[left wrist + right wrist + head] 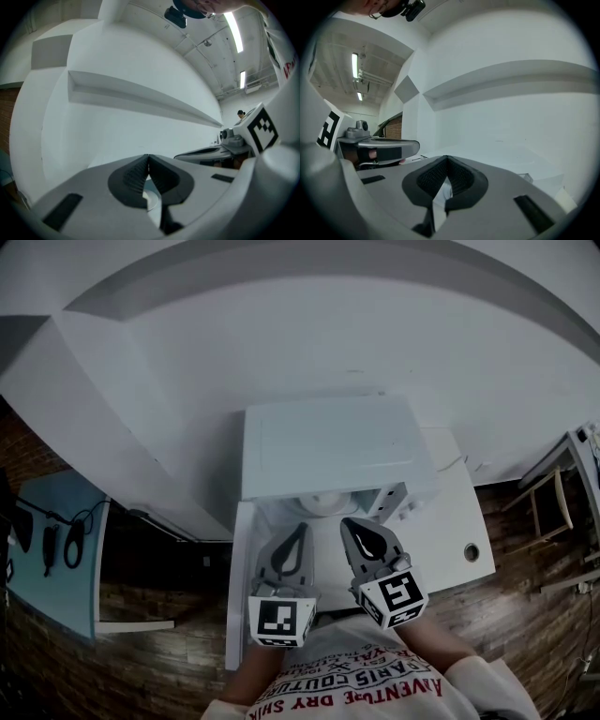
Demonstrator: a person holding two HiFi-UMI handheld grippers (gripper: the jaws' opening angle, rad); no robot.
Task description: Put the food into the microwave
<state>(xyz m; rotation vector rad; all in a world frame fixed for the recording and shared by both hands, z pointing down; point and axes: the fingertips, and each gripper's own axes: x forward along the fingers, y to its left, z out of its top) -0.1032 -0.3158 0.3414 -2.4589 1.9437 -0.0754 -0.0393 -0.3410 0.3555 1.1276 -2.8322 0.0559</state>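
A white microwave (323, 446) stands at the back of a white table (450, 521), against the white wall. Just below its front edge shows a pale round thing (323, 503), perhaps a plate or bowl; the food itself I cannot make out. Whether the door is open I cannot tell. My left gripper (298, 529) and right gripper (349, 524) hover side by side in front of the microwave, pointing at it. Both are shut with nothing between the jaws: the left gripper (148, 157) and the right gripper (446, 159) each show their ribbed pads meeting at the tip.
A blue side table (56, 549) with black cables stands to the left on the wooden floor. A wooden chair (548, 502) is at the right. The white table has a round cable hole (471, 551) near its right edge. A person (241, 113) stands far off.
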